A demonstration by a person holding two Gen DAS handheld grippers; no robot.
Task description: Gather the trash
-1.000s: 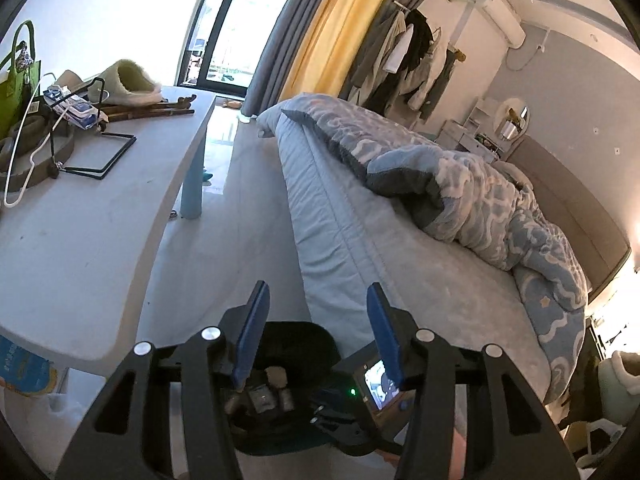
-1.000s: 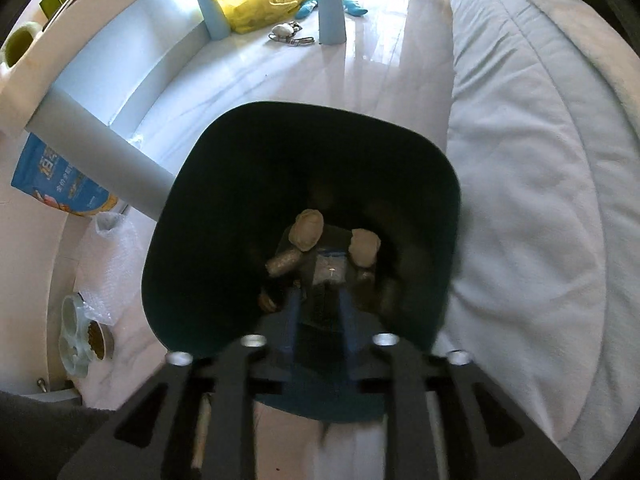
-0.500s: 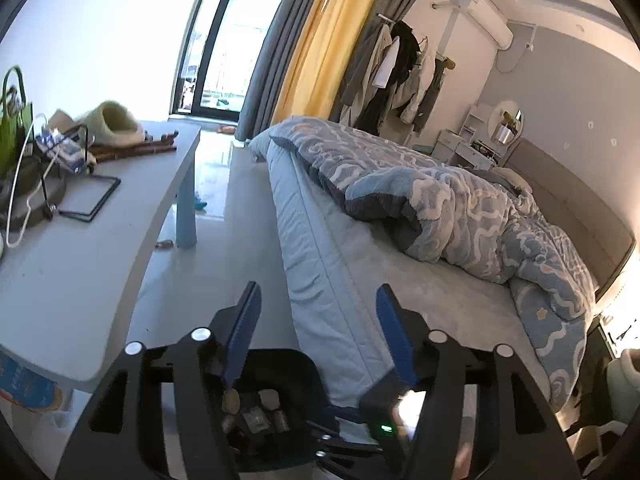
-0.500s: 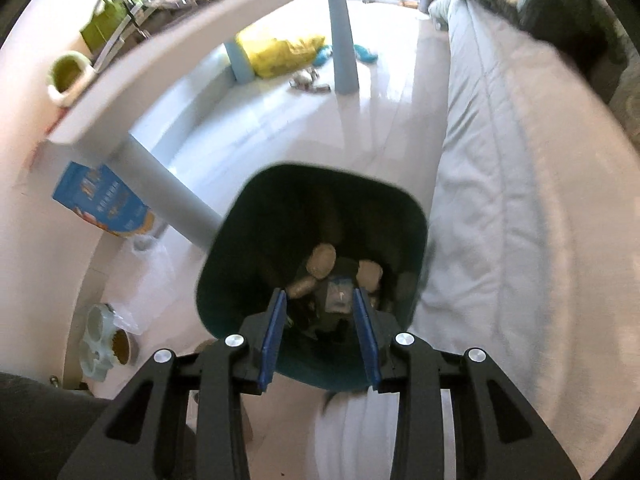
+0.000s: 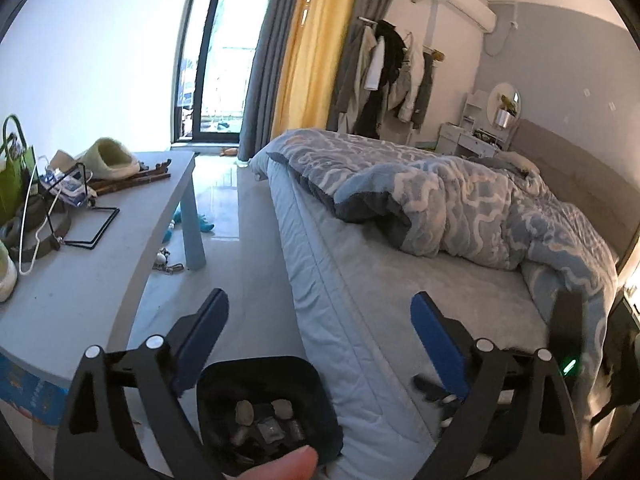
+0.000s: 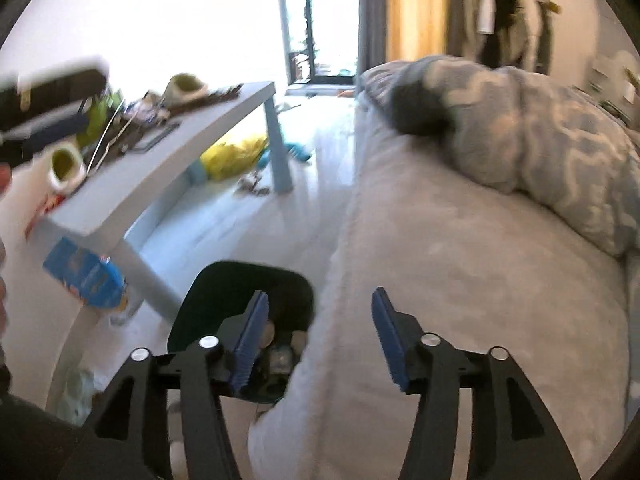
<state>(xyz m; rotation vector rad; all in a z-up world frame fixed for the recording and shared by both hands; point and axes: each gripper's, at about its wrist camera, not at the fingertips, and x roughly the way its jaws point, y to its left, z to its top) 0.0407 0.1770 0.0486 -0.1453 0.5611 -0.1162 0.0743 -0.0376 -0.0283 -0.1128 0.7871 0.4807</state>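
- Your left gripper (image 5: 320,320) has just been opening wide, nothing between its jaws.
- Your right gripper (image 6: 316,320) has just been opening too, empty.
- The trash bin (image 5: 264,408) sits on the floor at 6 o'clock, with scraps inside.
- I think that drop is done; next, look for more trash, maybe on the table (image 5: 80,280) at 9 o'clock.

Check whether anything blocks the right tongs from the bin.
Nothing visible does. The dark bin stands open-topped on the floor between table and bed, directly below the open, empty right tongs.

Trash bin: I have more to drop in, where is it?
The dark trash bin stands on the floor, between the table and bed.
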